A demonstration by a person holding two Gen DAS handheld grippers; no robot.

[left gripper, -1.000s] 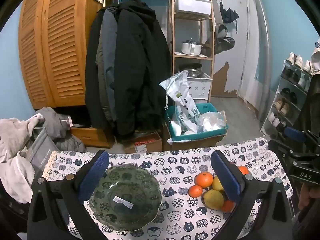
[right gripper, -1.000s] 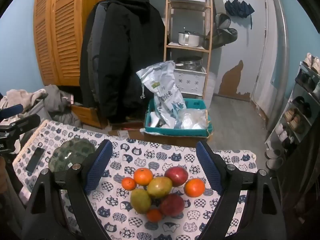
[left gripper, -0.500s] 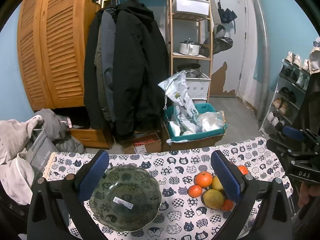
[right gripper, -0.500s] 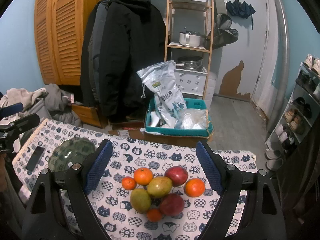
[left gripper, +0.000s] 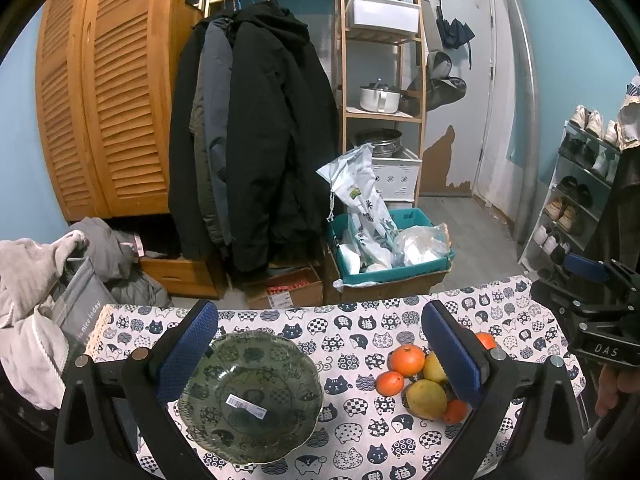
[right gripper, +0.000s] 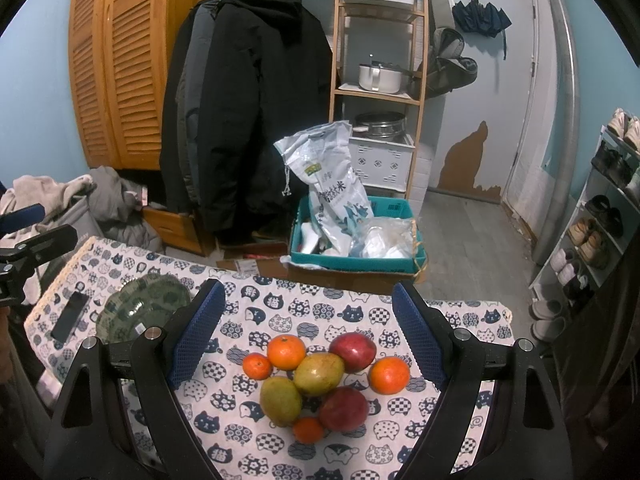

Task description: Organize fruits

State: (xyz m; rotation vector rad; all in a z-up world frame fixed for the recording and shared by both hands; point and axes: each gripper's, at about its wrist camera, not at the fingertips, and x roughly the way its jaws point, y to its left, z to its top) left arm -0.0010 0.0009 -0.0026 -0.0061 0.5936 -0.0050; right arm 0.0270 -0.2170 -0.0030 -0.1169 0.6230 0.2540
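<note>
Right wrist view: the right gripper point(right gripper: 306, 340) hangs spread wide and empty above the fruit pile point(right gripper: 320, 380). The left gripper point(left gripper: 320, 356), likewise spread, frames the empty bowl point(left gripper: 250, 396). Nothing sorted; next, lower onto one fruit.

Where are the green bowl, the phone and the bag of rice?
green bowl point(left gripper: 250, 396), left wrist view, on its inner bottom.
phone point(right gripper: 70, 317), right wrist view, middle of its dark screen.
bag of rice point(right gripper: 334, 196), right wrist view, on its printed front.

Blue walls point(right gripper: 40, 120), louvred wood wardrobe point(left gripper: 104, 112), coats point(left gripper: 256, 140) on rail, shelf unit point(right gripper: 376, 92), grey floor point(right gripper: 472, 240).
</note>
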